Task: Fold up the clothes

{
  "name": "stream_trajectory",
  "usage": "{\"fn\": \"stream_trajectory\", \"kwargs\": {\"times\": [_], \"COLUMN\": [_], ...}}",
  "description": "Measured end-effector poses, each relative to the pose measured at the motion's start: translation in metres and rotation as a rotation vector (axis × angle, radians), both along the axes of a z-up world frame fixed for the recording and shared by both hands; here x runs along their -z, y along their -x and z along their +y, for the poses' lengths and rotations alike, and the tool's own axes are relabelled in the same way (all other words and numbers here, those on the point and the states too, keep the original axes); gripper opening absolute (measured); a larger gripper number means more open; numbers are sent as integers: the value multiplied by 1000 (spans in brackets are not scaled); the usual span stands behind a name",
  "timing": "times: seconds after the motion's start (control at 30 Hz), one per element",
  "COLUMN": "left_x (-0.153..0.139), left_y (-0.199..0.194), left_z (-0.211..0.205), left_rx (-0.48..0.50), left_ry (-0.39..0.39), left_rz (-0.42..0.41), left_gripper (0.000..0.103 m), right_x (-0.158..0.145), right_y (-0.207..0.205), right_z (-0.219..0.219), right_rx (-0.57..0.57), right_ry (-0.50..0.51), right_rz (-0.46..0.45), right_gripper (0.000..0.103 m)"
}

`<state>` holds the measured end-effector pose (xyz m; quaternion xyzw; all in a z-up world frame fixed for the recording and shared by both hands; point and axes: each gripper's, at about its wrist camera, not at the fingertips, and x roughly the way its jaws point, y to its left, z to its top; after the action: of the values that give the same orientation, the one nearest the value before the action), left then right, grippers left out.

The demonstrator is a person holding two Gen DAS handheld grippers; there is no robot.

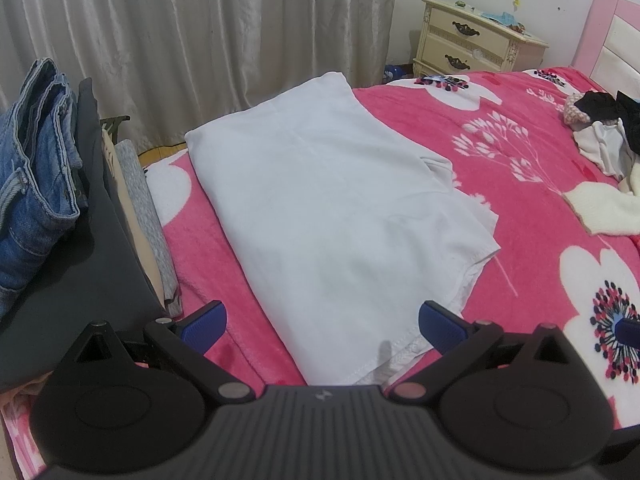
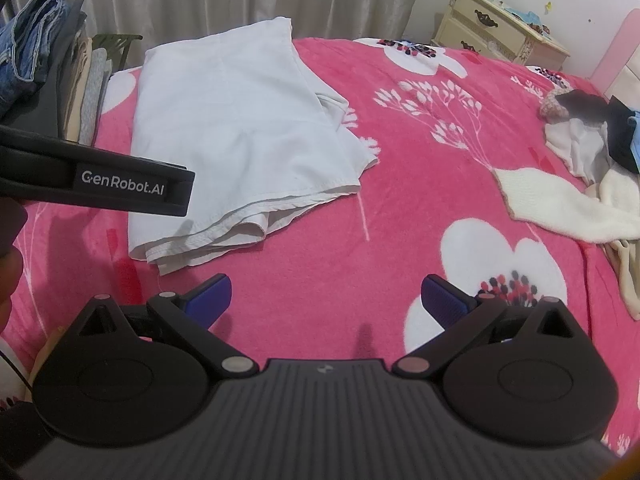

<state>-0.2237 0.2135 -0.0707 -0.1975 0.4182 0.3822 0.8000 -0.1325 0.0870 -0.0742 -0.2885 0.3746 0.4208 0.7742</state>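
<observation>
A white garment (image 1: 328, 208) lies folded lengthwise on the pink flowered blanket (image 1: 520, 184), its hem toward me. My left gripper (image 1: 322, 326) hovers open over that near hem, holding nothing. In the right wrist view the same white garment (image 2: 236, 132) lies at the left, its layered hem facing me. My right gripper (image 2: 326, 300) stands open above bare blanket (image 2: 400, 184), to the right of and nearer than the hem. The left gripper's black body (image 2: 100, 184) crosses the left edge of that view.
A stack of folded clothes with blue jeans (image 1: 32, 184) on top stands at the left. A heap of unfolded clothes (image 1: 600, 148), white, cream and black, lies at the right. A cream nightstand (image 1: 476, 40), grey curtain (image 1: 200, 32) and pink headboard (image 1: 612, 40) stand behind.
</observation>
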Motion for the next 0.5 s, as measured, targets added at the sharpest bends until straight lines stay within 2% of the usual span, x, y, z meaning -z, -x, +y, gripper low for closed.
{"fn": "stream_trajectory", "kwargs": {"times": [0.5], "left_x": [1], "left_y": [1], "left_z": [2], "left_rx": [-1], "left_ry": [7], "left_rz": [4], "left_gripper": [103], "right_x": [0], "right_y": [1], "right_z": [1], "right_rx": [-2], "right_ry": [4], "right_rz": [1], "right_gripper": [102]}}
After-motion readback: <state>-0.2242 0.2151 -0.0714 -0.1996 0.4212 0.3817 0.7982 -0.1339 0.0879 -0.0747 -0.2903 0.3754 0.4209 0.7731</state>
